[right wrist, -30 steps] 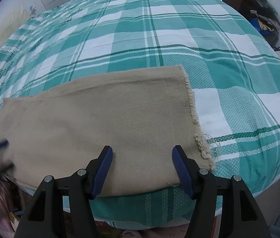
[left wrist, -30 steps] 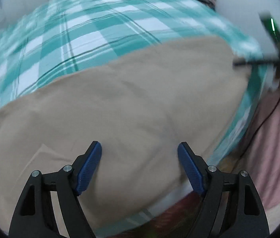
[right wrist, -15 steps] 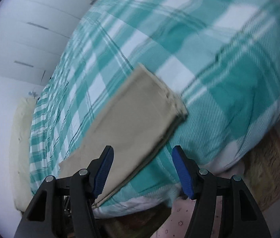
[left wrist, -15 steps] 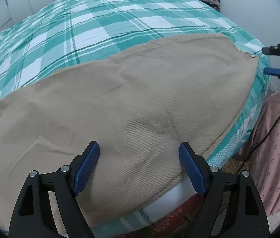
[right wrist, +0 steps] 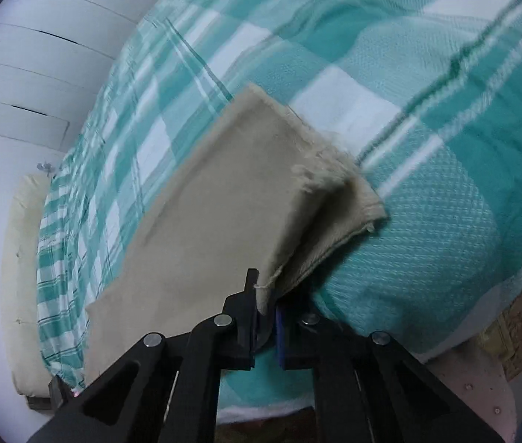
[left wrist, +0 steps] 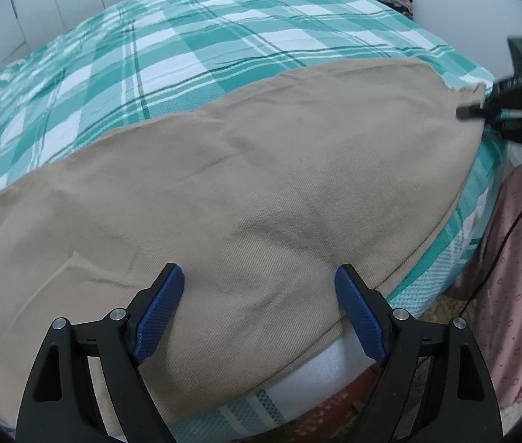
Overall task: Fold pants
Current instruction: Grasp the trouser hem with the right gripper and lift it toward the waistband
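Beige pants point(left wrist: 261, 184) lie flat across the near edge of a bed with a teal and white checked cover point(left wrist: 224, 37). My left gripper point(left wrist: 259, 295) hovers open just above their near edge, with nothing between its blue pads point(left wrist: 157, 317). In the right wrist view the pants point(right wrist: 216, 203) end in a frayed hem, and my right gripper point(right wrist: 266, 306) is shut on the near corner of that hem, lifting the top layer off the one below. The right gripper point(left wrist: 497, 109) also shows at the far right of the left wrist view, at the hem.
A person in pink dotted clothing point(left wrist: 519, 277) stands at the right of the bed, with a black cable hanging in front. White cupboard doors point(right wrist: 39, 74) are behind the bed. A patterned rug point(right wrist: 519, 332) covers the floor beside it.
My right gripper rolled over, came down to the hem corner and shut on it, raising the top layer. The left gripper stayed open in the same place.
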Available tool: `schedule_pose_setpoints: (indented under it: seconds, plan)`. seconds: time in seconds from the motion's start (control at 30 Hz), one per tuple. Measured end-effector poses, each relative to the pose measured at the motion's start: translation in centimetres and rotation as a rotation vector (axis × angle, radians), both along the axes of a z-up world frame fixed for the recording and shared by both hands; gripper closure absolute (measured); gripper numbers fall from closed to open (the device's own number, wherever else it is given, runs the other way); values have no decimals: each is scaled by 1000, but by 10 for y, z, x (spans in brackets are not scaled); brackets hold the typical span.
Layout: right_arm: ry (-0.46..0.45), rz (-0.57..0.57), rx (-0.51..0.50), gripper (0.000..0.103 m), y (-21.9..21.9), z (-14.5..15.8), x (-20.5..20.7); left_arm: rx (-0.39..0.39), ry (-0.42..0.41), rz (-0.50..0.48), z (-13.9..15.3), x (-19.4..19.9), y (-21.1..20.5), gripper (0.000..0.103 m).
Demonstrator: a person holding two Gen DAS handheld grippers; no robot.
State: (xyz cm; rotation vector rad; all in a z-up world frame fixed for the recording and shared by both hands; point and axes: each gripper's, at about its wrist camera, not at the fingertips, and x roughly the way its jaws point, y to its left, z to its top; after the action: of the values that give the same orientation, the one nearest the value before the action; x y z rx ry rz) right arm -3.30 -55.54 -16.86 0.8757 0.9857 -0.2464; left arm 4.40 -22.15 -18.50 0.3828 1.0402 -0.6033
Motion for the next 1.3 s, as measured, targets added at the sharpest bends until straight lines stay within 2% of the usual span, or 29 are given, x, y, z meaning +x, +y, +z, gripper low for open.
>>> schedule_pose_setpoints:
  seconds: [0.1,0.13,0.2,0.27,0.37,0.47,0.53,0.57,0.6,0.63,0.67,0.7,0.77,0.83,0.93,0.97,1.0,1.03,1.1,1.13,1.2,1.3]
  plan:
    - [-134,33,-129,97,17,39,-10,19,19,-21,6,1,6,8]
    - [-160,46,-164,97,24,51,-14,48,33,-18,14,3,15,7]
    - [-233,101,-258,97,45,84,-20,36,17,22,29,5,40,8]
    - [-324,206,-372,97,79,126,-22,-8,1,100,47,11,81,8]
    - [-477,417,-504,97,151,190,-16,-81,22,278,63,27,152,8]
    - [-598,622,-539,97,234,228,-4,-155,41,474,70,36,225,8]
    - [-657,751,-508,96,289,236,9,-185,38,583,69,35,264,8]
    - [-672,807,-473,94,311,235,13,-200,40,645,67,33,286,8]
    - [-679,878,-413,87,336,229,20,-209,43,681,64,30,297,8]
    - [-669,947,-328,77,359,220,29,-219,49,734,61,27,314,8]
    - [-657,1013,-238,55,377,210,35,-230,58,788,58,23,331,8]
    - [-650,1043,-201,52,387,204,36,-243,63,825,56,18,344,8]
    - [-641,1056,-236,53,393,194,30,-271,65,893,54,6,372,8]
    - [-615,1002,-274,55,376,182,31,-276,59,930,53,0,386,8]
    - [-503,894,-367,57,340,146,42,-299,61,963,50,-3,397,8]
    - [-441,872,-390,61,331,123,49,-308,65,960,49,0,396,8]
    - [-381,864,-394,68,327,102,57,-318,72,947,48,4,390,8]
    - [-320,864,-395,71,323,78,63,-326,81,911,48,10,375,8]
    - [-157,913,-393,73,327,16,70,-323,77,836,52,22,349,8]
    - [-118,929,-429,73,334,-1,69,-306,62,759,55,29,322,8]
    - [-143,913,-533,73,342,-14,57,-261,36,642,58,38,279,8]
    - [-134,890,-563,74,344,-13,57,-197,-3,506,55,47,226,8]
